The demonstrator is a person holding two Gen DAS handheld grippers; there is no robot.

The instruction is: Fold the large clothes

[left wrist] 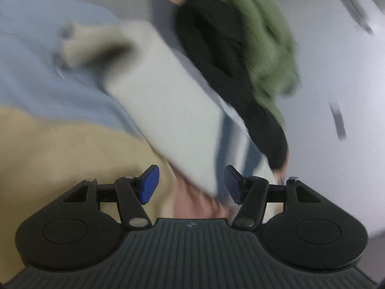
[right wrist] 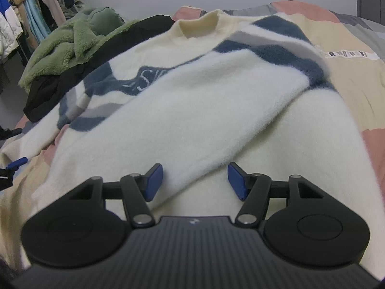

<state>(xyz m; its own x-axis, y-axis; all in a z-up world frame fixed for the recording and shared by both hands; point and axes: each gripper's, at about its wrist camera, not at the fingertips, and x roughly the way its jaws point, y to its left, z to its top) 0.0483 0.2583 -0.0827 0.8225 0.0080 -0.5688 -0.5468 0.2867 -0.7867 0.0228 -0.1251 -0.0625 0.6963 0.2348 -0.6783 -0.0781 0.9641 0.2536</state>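
The right gripper (right wrist: 195, 180) hovers over a cream sweater (right wrist: 192, 110) spread flat on a patchwork bedspread (right wrist: 349, 82); its blue pads (right wrist: 154, 180) stand apart with nothing pinched, and a folded sleeve (right wrist: 182, 130) runs between them from just ahead, slanting up to the right; the collar (right wrist: 199, 24) lies far ahead, navy bands (right wrist: 293, 55) crossing the chest. Ahead to the left sit a green fleece (right wrist: 69, 45) and a black garment (right wrist: 79, 72), piled beside the sweater; hanging clothes (right wrist: 28, 12) fill the far left corner. No basket or bin shows.

The left gripper (left wrist: 191, 184) appears at the right view's left edge; in its own blurred view its jaws are parted and empty, the sweater's edge just ahead, the fleece and black garment further ahead to the right.
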